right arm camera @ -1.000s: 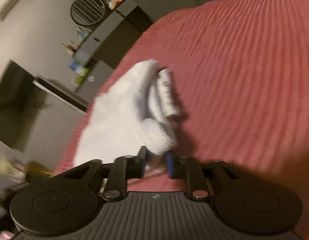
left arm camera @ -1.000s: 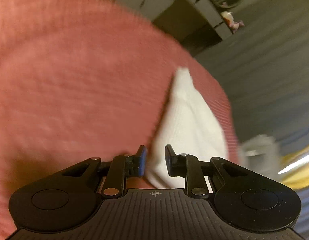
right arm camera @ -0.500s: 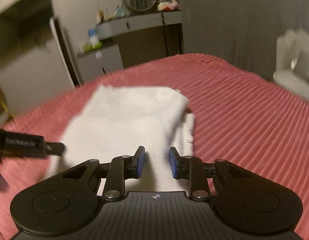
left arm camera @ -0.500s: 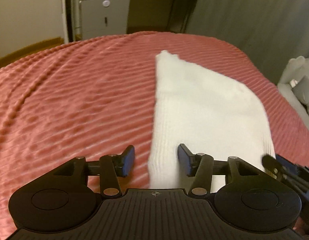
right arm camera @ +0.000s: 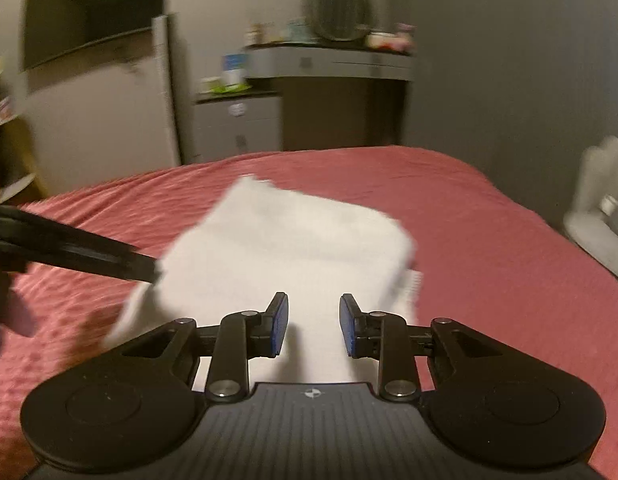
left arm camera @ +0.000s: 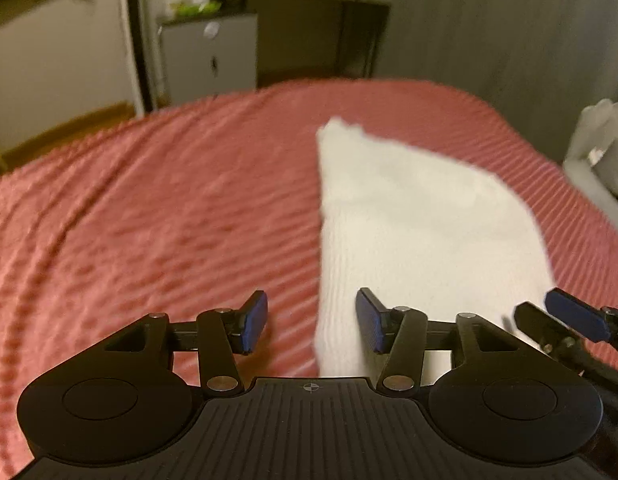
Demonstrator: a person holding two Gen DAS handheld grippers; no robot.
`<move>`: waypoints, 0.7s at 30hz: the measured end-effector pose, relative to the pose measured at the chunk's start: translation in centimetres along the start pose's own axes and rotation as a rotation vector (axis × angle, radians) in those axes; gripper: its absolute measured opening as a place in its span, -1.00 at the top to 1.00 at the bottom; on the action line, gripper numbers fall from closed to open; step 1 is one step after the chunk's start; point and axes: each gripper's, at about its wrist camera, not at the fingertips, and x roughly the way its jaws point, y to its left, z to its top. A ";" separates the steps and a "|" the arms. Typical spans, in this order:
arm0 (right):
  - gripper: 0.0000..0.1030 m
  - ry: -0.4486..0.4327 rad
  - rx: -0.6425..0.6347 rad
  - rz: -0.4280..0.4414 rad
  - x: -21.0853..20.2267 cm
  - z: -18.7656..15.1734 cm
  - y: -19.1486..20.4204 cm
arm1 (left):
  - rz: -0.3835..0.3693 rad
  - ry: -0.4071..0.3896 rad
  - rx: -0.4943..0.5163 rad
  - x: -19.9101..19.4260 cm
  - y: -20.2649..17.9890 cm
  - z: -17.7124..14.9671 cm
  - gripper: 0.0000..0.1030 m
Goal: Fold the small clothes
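A white knit garment lies folded flat on the red ribbed bedspread. My left gripper is open above the garment's near left edge, and the pads touch nothing. In the right wrist view the same garment spreads out ahead, with a ribbed cuff showing at its right side. My right gripper hovers over its near edge, jaws a little apart and opening slightly, with no cloth pinched. The right gripper's blue pad shows at the left view's right edge. The left gripper's black finger reaches in from the left.
Beyond the bed's far edge stand a grey cabinet and a dark dresser with a round object on top. A pale soft item sits off the bed's right side. A dark screen hangs on the wall.
Both grippers let go of the white garment, rolled level and drew back. The left jaws opened wide. The garment, bunched in the right jaws before, now lies flat.
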 end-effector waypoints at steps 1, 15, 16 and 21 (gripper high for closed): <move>0.47 0.012 -0.027 0.015 0.4 -0.1 0.6 | 0.006 0.005 -0.011 0.1 0.3 -0.3 -0.15; 0.43 0.194 -0.144 -0.041 3.5 -1.8 2.2 | 0.252 0.028 0.338 -0.3 -3.0 -1.8 -0.67; 0.40 0.214 -0.111 -0.054 2.7 -1.5 2.0 | 0.250 0.043 0.347 -1.4 -3.0 -2.0 -0.88; -0.18 0.282 0.097 -0.100 -3.3 -3.5 0.9 | 0.103 0.039 0.202 -7.3 -1.5 -4.8 -0.97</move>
